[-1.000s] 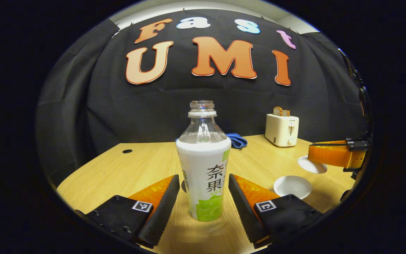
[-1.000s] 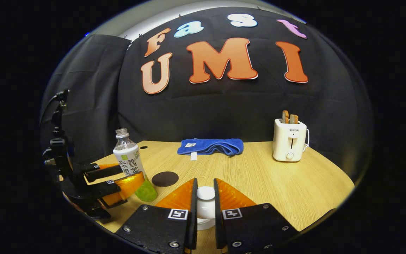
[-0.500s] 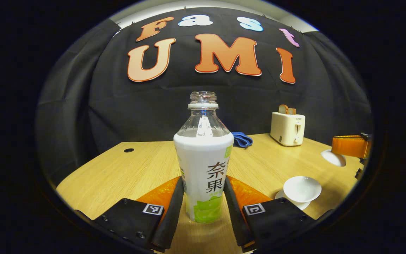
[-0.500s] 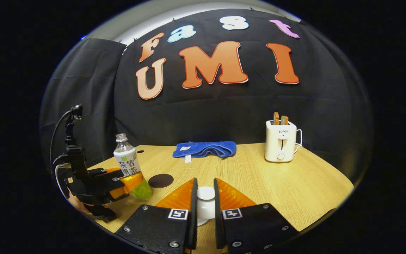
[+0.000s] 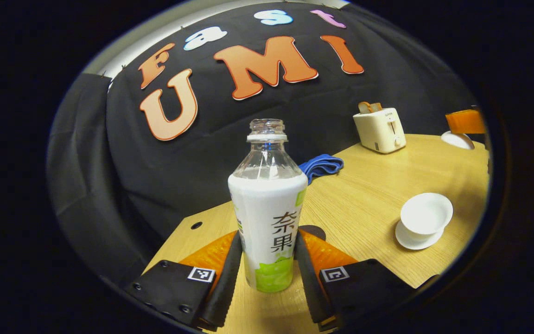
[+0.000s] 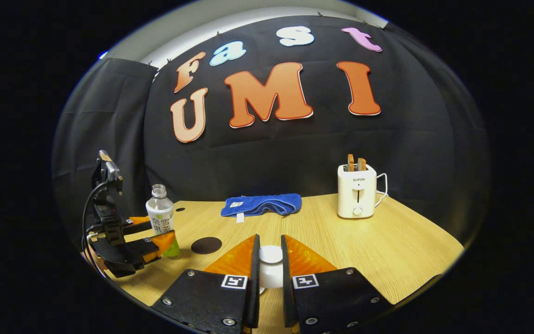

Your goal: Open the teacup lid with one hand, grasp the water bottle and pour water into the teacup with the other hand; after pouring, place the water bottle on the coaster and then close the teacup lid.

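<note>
A clear, uncapped water bottle [image 5: 267, 208] with a white and green label stands between my left gripper's fingers; my left gripper [image 5: 267, 241] is shut on its lower body. The white teacup [image 5: 426, 217] sits uncovered on its saucer, to the right of the bottle. My right gripper [image 6: 270, 246] is shut on the knob of the white teacup lid [image 6: 270, 262] and holds it above the table. In the right gripper view, the left gripper [image 6: 153, 232] and the bottle [image 6: 160, 215] are at the far left, with a dark round coaster [image 6: 206, 245] beside them.
A wooden table [image 6: 364, 246] carries a white toaster [image 6: 356, 197] with bread in it at the back right. A folded blue cloth [image 6: 261, 205] lies at the back middle. In the left gripper view the right gripper [image 5: 465, 121] is at the far right edge with the lid.
My left gripper has shut on the bottle, and its view has since rolled so the table slopes. The right gripper has drawn back from the cup with the lid.
</note>
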